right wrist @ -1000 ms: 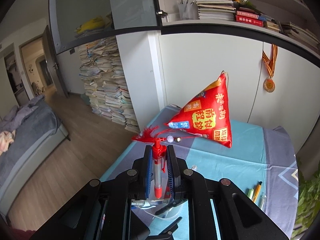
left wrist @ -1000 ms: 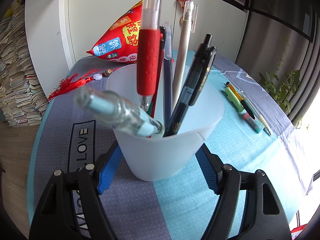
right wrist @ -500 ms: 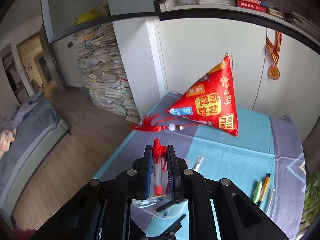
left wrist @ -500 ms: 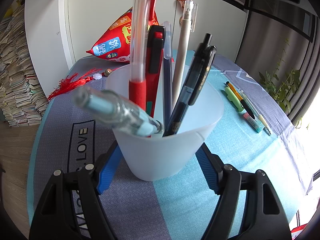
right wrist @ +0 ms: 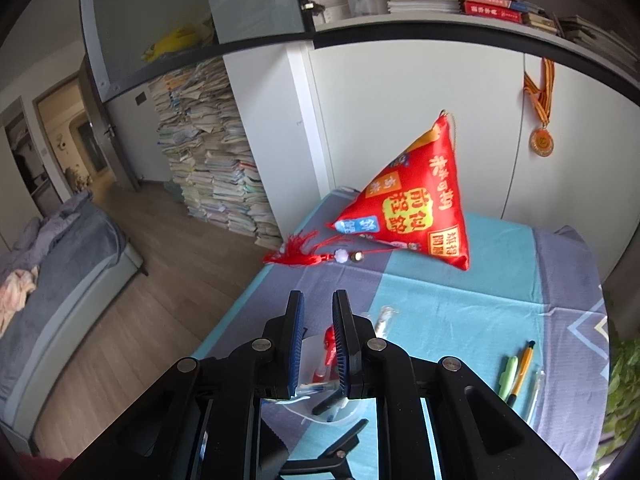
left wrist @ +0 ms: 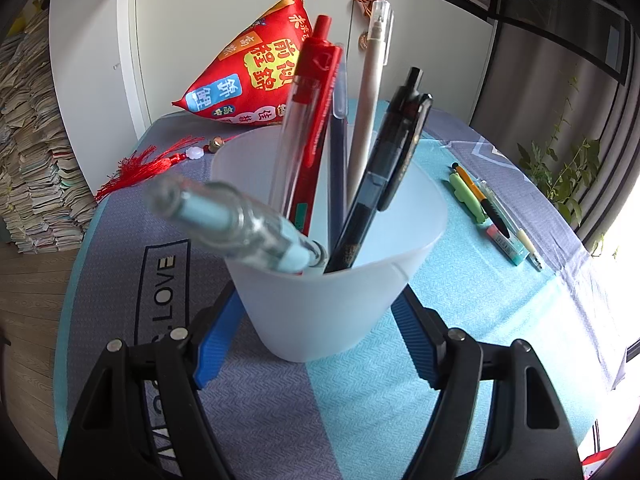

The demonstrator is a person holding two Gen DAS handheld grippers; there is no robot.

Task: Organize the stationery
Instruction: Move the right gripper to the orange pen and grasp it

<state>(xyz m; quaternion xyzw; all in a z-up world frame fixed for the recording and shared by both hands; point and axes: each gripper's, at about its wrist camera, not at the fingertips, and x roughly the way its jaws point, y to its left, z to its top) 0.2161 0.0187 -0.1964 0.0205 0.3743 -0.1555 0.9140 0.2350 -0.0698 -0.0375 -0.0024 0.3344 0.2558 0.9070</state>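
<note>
A frosted white cup (left wrist: 336,300) stands on the table between the blue pads of my left gripper (left wrist: 320,332), which is shut on it. In the cup stand a red pen (left wrist: 312,128), a white pen (left wrist: 368,92), a black pen (left wrist: 384,168), a dark blue pen and a pale blue one (left wrist: 228,220) leaning left. My right gripper (right wrist: 318,340) is above the cup, open a little and empty. The red pen's top (right wrist: 329,344) shows below its pads.
Several loose pens (left wrist: 492,216) lie on the cloth to the right of the cup, also in the right wrist view (right wrist: 518,376). A red pyramid-shaped bag (left wrist: 256,76) with a tassel (left wrist: 148,164) stands at the back. The table's left edge drops to a wooden floor.
My right gripper lowered the red pen into the cup, let go of it and opened slightly. The pen now stands in the cup. The left gripper and cup have not moved.
</note>
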